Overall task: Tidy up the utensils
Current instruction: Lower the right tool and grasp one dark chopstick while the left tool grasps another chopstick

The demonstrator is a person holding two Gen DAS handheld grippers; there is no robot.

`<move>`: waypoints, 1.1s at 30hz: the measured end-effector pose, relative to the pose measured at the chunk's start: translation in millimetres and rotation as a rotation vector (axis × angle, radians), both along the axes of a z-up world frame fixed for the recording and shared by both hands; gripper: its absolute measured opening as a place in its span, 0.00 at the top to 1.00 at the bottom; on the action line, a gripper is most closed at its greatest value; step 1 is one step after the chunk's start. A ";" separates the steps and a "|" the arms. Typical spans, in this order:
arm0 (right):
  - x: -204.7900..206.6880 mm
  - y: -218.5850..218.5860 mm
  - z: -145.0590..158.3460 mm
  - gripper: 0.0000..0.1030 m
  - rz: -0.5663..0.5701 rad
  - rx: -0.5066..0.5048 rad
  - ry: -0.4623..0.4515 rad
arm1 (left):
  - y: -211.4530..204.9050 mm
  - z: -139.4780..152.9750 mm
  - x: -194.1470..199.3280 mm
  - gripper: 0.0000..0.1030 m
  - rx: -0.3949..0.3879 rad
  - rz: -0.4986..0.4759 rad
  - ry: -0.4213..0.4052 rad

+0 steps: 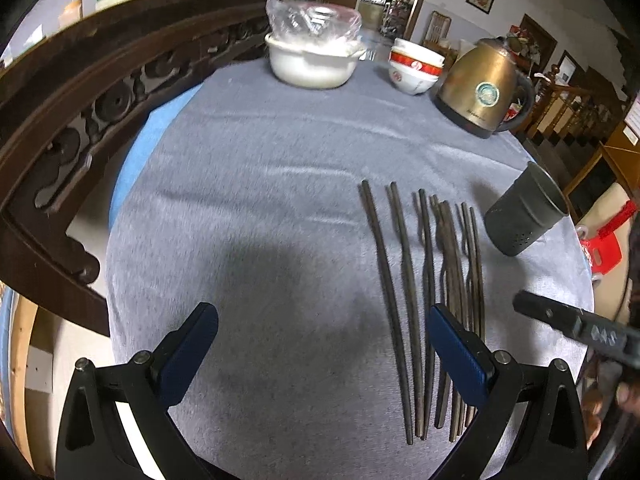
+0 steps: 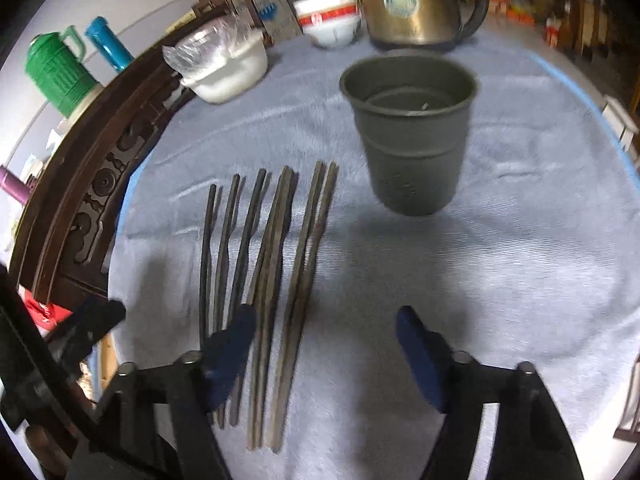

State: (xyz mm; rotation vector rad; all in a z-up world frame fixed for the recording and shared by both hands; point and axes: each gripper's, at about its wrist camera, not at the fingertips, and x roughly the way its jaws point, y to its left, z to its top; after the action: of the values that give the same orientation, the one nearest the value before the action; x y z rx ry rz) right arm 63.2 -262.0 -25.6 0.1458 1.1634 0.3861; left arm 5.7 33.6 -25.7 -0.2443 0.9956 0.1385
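Several dark chopsticks (image 1: pixel 428 280) lie side by side on the grey cloth, lengthwise away from me; they also show in the right wrist view (image 2: pixel 276 264). A dark grey utensil cup (image 2: pixel 408 136) stands upright to their right, also seen in the left wrist view (image 1: pixel 524 216). My left gripper (image 1: pixel 324 316) is open and empty, just left of the chopsticks, its right finger (image 1: pixel 456 344) over their near ends. My right gripper (image 2: pixel 326 320) is open and empty above the near ends of the right-hand chopsticks, its left finger (image 2: pixel 232 344) over them.
A grey cloth covers the round table (image 1: pixel 260 168). At the back stand a white pot with a plastic bag (image 1: pixel 312 60), stacked red-and-white bowls (image 1: pixel 416 68) and a brass kettle (image 1: pixel 484 84). A carved dark wooden chair back (image 1: pixel 80 92) curves along the left.
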 end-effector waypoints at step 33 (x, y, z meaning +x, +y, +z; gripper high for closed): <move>70.8 54.6 -44.9 0.91 0.064 -0.187 0.218 | 12.8 -20.3 26.3 0.09 -0.155 -0.032 0.140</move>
State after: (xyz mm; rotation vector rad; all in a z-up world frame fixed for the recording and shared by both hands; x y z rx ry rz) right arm 134.0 -207.4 -70.5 -0.0137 1.4151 0.3213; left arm 32.0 46.4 -46.0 -0.3644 1.1508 0.0493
